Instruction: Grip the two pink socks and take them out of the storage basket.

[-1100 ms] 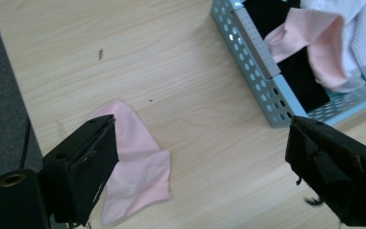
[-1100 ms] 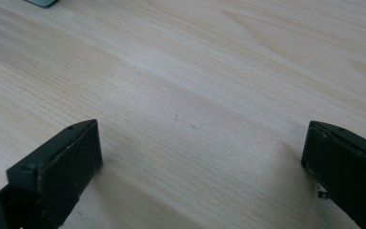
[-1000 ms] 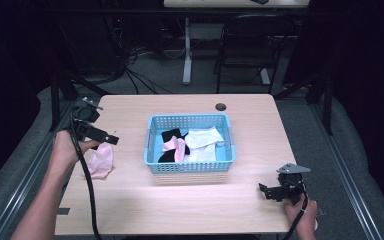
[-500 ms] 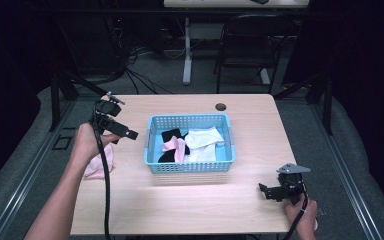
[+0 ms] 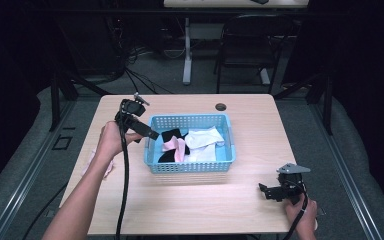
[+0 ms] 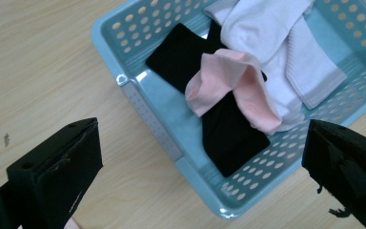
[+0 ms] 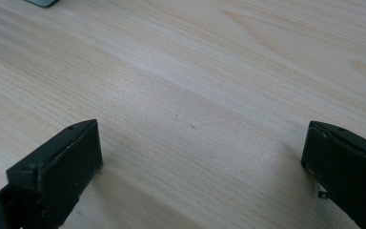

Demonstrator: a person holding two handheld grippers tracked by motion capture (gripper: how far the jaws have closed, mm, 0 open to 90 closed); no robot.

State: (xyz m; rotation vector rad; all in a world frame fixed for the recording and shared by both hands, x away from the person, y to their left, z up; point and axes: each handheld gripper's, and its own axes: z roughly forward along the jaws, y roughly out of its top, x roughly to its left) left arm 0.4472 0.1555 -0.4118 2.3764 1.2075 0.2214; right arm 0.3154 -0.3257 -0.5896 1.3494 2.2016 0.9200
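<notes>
A light blue plastic basket (image 5: 190,167) (image 6: 155,129) sits mid-table holding a pink sock (image 5: 176,146) (image 6: 240,83), a black sock (image 5: 169,136) (image 6: 228,126) and white socks (image 5: 204,140) (image 6: 276,43). My left gripper (image 5: 150,132) (image 6: 202,183) hovers open above the basket's left end, jaws wide apart, nothing between them. Another pink sock (image 5: 105,167) lies on the table left of the basket, partly hidden by the left arm. My right gripper (image 5: 266,191) (image 7: 202,181) rests low over bare wood near the front right corner, open and holding nothing.
The wooden table (image 5: 250,125) has a small dark round hole (image 5: 221,106) near its far edge. A black cable (image 5: 125,190) trails from the left gripper toward the front edge. A chair (image 5: 247,45) and floor cables stand beyond the table.
My left gripper has moved right from the table's left side, away from the loose pink sock, to above the basket's left end. The right gripper has stayed still.
</notes>
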